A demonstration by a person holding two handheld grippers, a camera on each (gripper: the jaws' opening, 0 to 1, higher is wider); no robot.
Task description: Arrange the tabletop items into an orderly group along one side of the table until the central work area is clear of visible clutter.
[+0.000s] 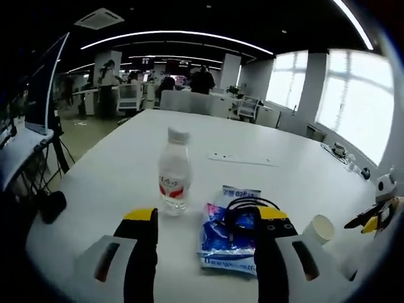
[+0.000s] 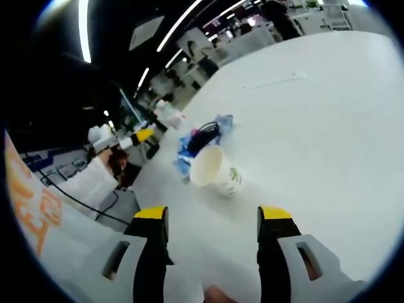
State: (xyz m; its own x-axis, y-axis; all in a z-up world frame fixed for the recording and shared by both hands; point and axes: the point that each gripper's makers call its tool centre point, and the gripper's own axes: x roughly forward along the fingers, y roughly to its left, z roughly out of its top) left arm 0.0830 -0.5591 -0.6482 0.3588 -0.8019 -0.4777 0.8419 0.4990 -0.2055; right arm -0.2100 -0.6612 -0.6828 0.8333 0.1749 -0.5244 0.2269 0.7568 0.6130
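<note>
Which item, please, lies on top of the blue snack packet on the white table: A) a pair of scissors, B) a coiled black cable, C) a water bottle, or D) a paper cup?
B: a coiled black cable rests on the blue snack packet, while the water bottle stands beside it and the paper cup lies apart on the table.

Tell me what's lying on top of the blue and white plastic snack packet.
A coiled black cable rests on the blue and white plastic snack packet. The left gripper covers part of both, so the cable's full run is hidden.
</note>
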